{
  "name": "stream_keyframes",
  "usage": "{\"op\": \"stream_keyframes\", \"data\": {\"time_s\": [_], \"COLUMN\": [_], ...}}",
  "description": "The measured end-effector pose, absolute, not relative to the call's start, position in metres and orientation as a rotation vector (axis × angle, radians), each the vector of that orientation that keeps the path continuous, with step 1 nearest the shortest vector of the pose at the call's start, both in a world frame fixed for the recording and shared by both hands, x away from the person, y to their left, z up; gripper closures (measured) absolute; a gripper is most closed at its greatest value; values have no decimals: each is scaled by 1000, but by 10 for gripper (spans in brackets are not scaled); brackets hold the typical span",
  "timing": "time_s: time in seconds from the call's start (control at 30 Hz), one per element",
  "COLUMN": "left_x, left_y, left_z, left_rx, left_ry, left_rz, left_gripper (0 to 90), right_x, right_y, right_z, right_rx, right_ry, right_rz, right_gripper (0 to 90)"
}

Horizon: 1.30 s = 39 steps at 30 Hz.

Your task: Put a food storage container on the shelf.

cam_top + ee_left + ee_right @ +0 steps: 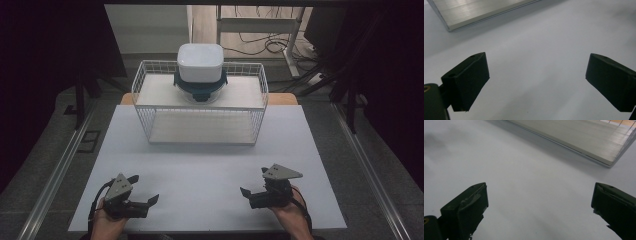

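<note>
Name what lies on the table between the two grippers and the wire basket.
Nothing: in the high view, bare white table runs from the left gripper and right gripper to the wire basket.

A white wire rack [200, 112] stands at the far middle of the table, with two pale shelves. On its upper shelf sits a clear round container with a dark teal clip lid [200, 86], and a white rounded-square box [200, 62] rests stacked upon it.
</note>
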<state>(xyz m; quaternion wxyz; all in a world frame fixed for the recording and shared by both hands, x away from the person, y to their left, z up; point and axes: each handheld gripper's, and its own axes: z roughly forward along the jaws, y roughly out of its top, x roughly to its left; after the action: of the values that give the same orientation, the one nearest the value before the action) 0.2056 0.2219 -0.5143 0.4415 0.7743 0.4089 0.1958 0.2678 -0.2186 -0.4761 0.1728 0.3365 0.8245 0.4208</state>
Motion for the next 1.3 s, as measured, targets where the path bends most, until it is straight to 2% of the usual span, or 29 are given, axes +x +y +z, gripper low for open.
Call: {"op": "stream_keyframes", "data": {"time_s": [1.3], "left_x": [182], "left_y": [271], "left_z": [-519], "left_rx": [1862], "left_ry": [1151], "left_rz": [542], "left_gripper": [50], "right_x": [247], "right_y": [-266], "right_z": [-477], "right_rx": [1026], "right_ry": [2251], "right_rz": [1112], "right_gripper": [5]}}
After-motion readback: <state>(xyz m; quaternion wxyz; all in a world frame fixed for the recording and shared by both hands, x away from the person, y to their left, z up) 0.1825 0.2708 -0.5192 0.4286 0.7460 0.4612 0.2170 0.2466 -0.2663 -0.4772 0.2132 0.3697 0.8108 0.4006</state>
